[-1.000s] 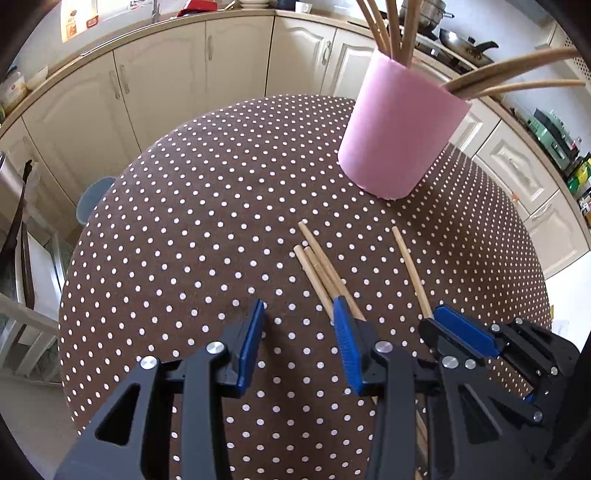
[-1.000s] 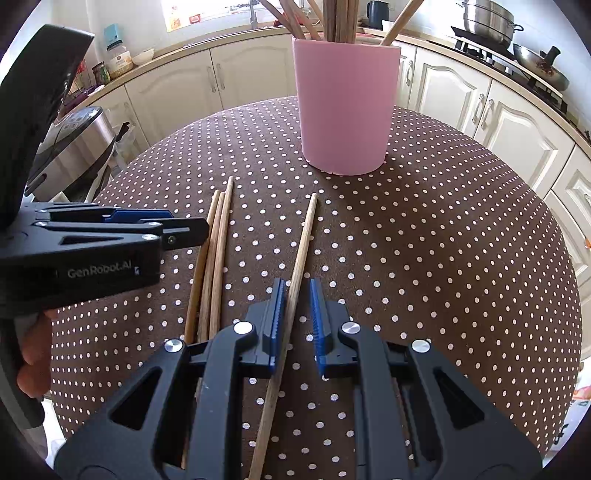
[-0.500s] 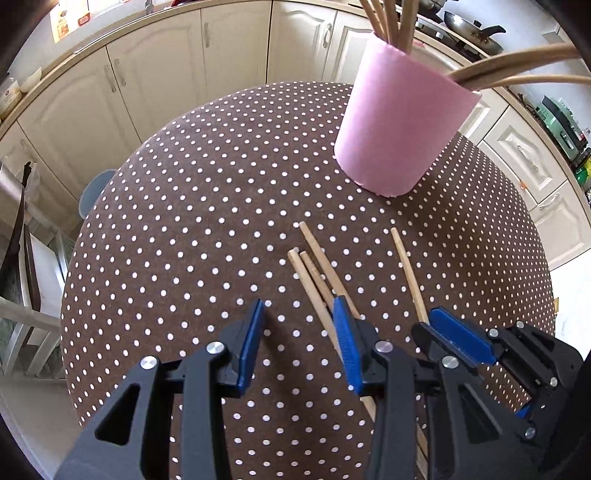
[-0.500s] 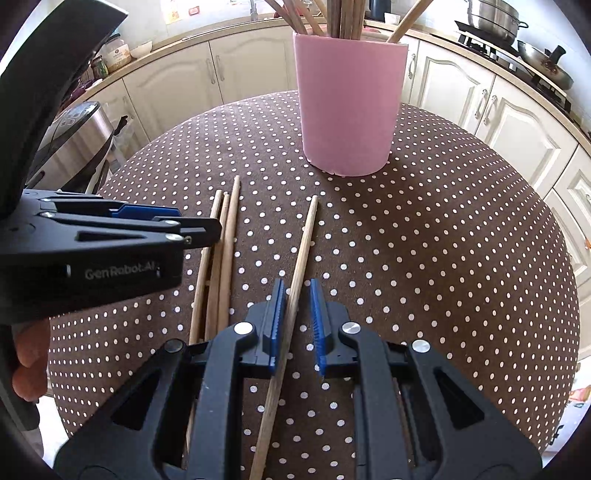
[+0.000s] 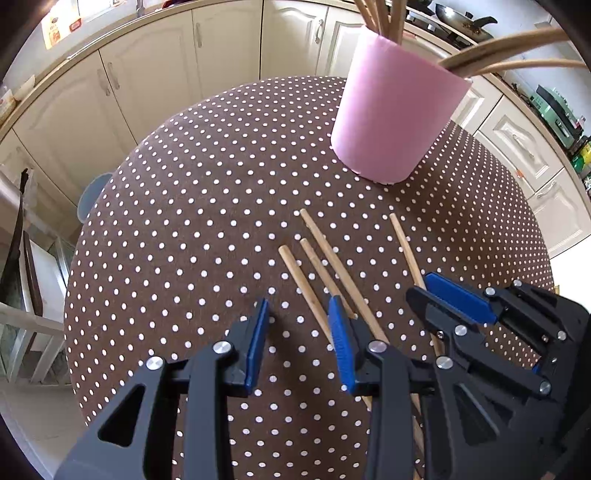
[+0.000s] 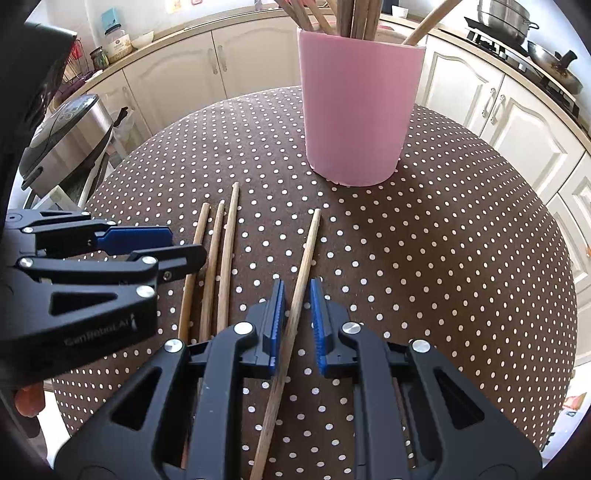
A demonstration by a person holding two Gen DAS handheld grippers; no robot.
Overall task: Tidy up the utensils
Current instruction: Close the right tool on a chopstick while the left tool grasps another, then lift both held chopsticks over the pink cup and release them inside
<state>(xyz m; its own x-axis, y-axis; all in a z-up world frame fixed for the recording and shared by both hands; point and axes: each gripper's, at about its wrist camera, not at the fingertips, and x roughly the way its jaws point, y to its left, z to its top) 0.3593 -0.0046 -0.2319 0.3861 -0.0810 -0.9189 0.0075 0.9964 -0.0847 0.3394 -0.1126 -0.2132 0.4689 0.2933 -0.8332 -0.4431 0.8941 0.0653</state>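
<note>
A pink holder (image 6: 360, 107) with several wooden chopsticks standing in it sits at the far side of the round dotted table (image 6: 461, 266); it also shows in the left wrist view (image 5: 395, 110). Three chopsticks (image 6: 218, 266) lie side by side, and a single chopstick (image 6: 301, 280) lies to their right. My right gripper (image 6: 297, 317) is open with a narrow gap, and the single chopstick runs between its pads without a visible grip. My left gripper (image 5: 299, 332) is open wide over the near ends of the three chopsticks (image 5: 314, 266). The right gripper (image 5: 439, 291) shows there around the single chopstick (image 5: 404, 247).
Cream kitchen cabinets (image 6: 207, 70) ring the table. A rice cooker (image 6: 62, 136) stands at the left beyond the table edge. A stove with pots (image 6: 517, 29) is at the back right. A chair (image 5: 22, 258) stands left of the table.
Both grippers have moved slightly forward and lower toward the chopsticks. The right gripper's jaws stay narrowly apart around the single chopstick. The chopsticks have not moved.
</note>
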